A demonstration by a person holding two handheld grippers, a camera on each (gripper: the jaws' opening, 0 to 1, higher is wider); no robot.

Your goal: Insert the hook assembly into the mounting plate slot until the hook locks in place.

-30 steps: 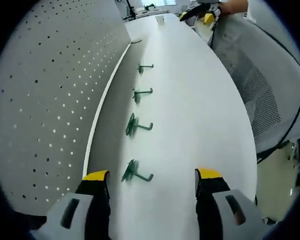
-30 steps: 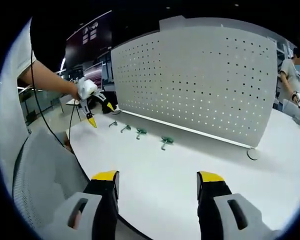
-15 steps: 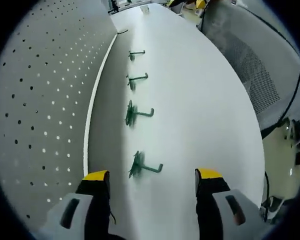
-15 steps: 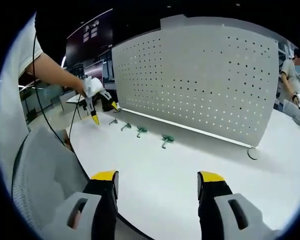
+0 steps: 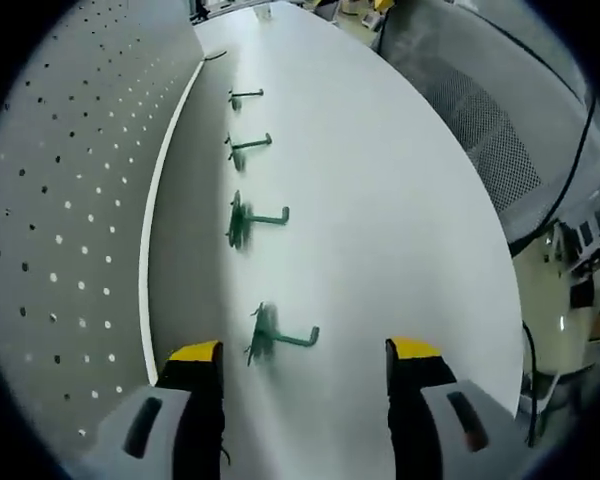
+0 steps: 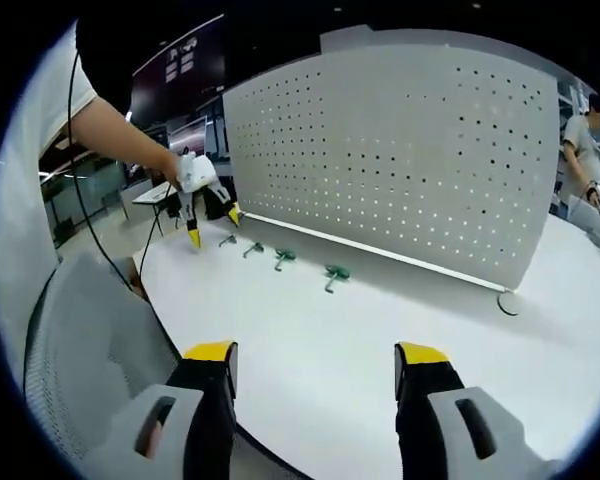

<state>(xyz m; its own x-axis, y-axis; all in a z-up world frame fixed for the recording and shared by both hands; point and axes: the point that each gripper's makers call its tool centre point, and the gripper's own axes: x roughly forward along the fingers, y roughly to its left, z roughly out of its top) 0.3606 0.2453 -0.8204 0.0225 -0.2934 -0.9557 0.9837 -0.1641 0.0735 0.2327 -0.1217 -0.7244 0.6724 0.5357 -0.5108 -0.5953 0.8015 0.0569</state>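
Observation:
Several green hooks lie in a row on the white table beside the white pegboard (image 5: 60, 200). In the left gripper view the nearest hook (image 5: 278, 336) lies just ahead of my open left gripper (image 5: 300, 352), between its yellow-tipped jaws. Further on lie another hook (image 5: 252, 219) and two smaller ones (image 5: 246, 147). In the right gripper view the pegboard (image 6: 400, 160) stands upright across the table, the hooks (image 6: 333, 275) lie at its foot, and the left gripper (image 6: 208, 213) hangs over the row's far end. My right gripper (image 6: 315, 355) is open and empty, well back from the hooks.
A grey mesh chair back (image 6: 80, 360) sits at the table's near edge. A person's bare arm (image 6: 110, 130) holds the left gripper. Another person (image 6: 585, 150) stands at the far right. A cable loop (image 6: 508, 303) lies by the pegboard's end. The white table (image 6: 380, 330) stretches wide ahead.
The left gripper has moved along the hook row toward the pegboard; the nearest hook now sits closer between its jaws. The right gripper has hardly moved.

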